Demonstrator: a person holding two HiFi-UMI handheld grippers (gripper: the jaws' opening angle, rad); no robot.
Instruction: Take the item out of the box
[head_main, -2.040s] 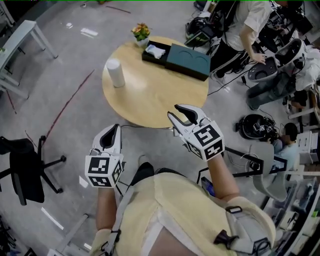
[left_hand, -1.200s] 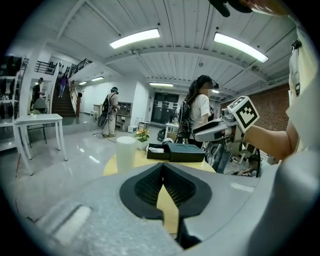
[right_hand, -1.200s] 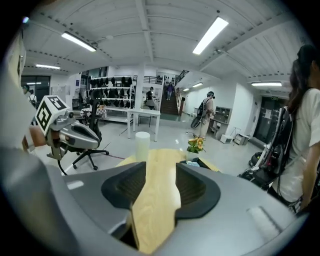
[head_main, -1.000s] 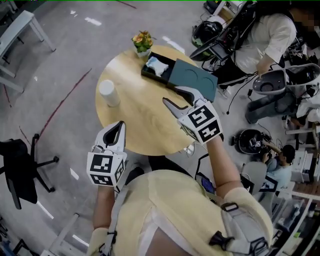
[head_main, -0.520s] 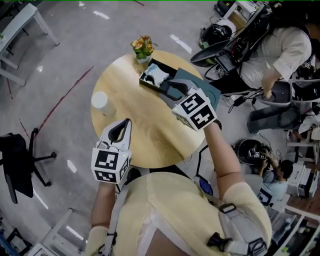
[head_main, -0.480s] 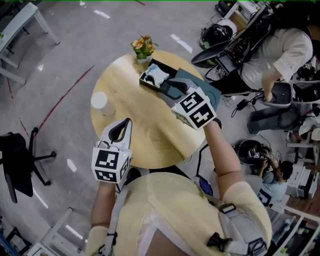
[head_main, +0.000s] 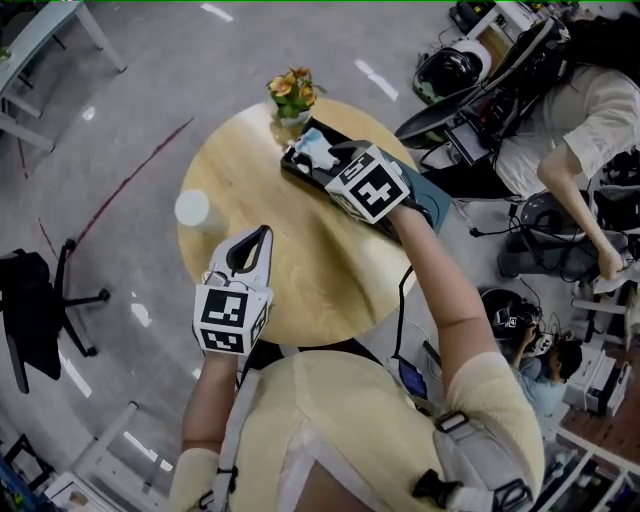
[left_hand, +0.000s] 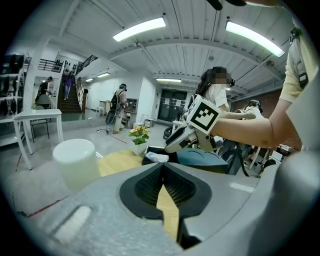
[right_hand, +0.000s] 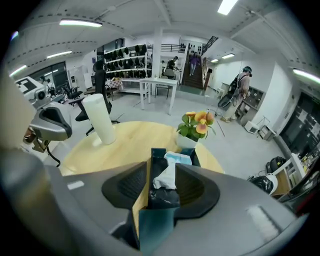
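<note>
The head view looks steeply down from above the person (head_main: 340, 430) onto the round surface (head_main: 300, 250). The left gripper view skims low across it from the near edge. The right gripper view sits close over the box (right_hand: 157, 154). Both share the potted flowers (left_hand: 139, 134) and white cylinder (left_hand: 75, 160).

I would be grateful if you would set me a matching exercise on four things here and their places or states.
1 white cylinder
2 flowers
3 right tool
4 left tool

A open, at the box
B shut, empty
C table's far edge, beside the box
D alone, left on the table

Pairs: 1-D, 2-C, 3-A, 4-B.
</note>
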